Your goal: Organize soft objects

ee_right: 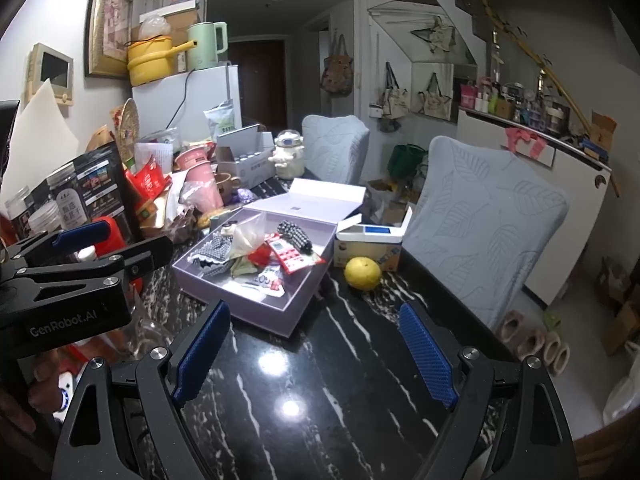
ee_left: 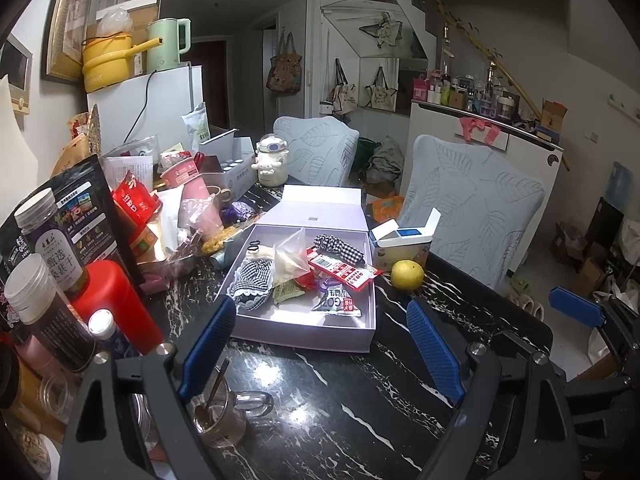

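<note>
I hold both grippers low over the black marble table (ee_left: pixel 360 408), each spread wide with nothing between its blue pads. My left gripper (ee_left: pixel 322 344) fills the bottom of the left wrist view; my right gripper (ee_right: pixel 314 354) does the same in the right wrist view, and neither touches anything soft.

The lavender box (ee_left: pixel 304 332) sits open just beyond the left gripper's fingertips, in the centre of that frame, its lid folded back toward the upper middle. Inside it lie the soft things: a black-and-white checked pouch with a lace edge (ee_left: pixel 252 286) at the box's lower left corner, closest to my left pad; a checked scrunchie (ee_left: pixel 340 246) toward the upper right of the box; a clear plastic bag (ee_left: pixel 290 258) between them; and red snack packets (ee_left: pixel 344 274) across the middle. In the right wrist view the same box (ee_right: pixel 224 280) lies above and left of centre, farther from that gripper, with bare table between.

A yellow lemon (ee_left: pixel 407 275) rests on the table just right of the box, beside a small open carton (ee_left: pixel 400 240). A glass mug with a spoon (ee_left: pixel 218 416) stands under the left gripper's left finger. My left gripper also shows at the left edge of the right wrist view.
</note>
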`<move>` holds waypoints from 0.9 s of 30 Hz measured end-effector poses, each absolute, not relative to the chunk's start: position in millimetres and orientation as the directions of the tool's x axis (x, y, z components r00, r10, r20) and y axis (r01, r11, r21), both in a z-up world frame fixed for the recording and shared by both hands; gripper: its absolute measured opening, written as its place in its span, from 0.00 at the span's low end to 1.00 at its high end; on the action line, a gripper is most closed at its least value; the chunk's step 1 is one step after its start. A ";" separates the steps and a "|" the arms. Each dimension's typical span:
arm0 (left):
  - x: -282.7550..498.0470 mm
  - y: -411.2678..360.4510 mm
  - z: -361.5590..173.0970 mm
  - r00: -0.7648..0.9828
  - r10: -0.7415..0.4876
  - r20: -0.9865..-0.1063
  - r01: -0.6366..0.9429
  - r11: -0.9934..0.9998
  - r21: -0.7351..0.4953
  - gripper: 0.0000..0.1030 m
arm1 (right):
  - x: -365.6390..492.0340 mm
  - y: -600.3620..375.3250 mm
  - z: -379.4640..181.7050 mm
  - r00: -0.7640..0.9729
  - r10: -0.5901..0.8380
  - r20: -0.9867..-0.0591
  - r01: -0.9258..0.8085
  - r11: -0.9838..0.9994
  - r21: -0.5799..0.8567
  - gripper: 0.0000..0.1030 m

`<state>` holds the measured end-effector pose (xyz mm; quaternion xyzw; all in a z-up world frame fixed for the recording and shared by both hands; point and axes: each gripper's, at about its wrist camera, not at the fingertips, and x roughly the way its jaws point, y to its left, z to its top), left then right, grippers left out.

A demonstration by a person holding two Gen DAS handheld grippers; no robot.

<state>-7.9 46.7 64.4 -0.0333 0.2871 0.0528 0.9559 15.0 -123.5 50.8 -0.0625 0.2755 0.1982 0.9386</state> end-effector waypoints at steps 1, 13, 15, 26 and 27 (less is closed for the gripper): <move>-7.7 46.7 64.6 0.829 0.083 -0.554 -0.121 0.992 -0.033 0.86 | 14.5 -124.0 50.2 0.770 0.337 -0.542 -0.406 0.914 -0.009 0.85; -8.1 47.5 65.0 0.822 0.093 -0.562 -0.134 0.991 -0.031 0.86 | 11.3 -124.9 51.1 0.773 0.323 -0.546 -0.396 0.918 -0.017 0.85; -8.4 48.0 65.2 0.821 0.092 -0.563 -0.134 0.990 -0.033 0.86 | 11.3 -125.1 52.1 0.774 0.322 -0.545 -0.394 0.919 -0.017 0.85; -9.3 47.5 65.3 0.818 0.093 -0.568 -0.133 0.991 -0.029 0.86 | 9.9 -126.3 55.3 0.775 0.322 -0.544 -0.398 0.917 -0.024 0.85; -9.2 47.3 65.3 0.818 0.092 -0.568 -0.133 0.991 -0.030 0.86 | 10.0 -126.3 55.5 0.775 0.321 -0.544 -0.397 0.917 -0.024 0.85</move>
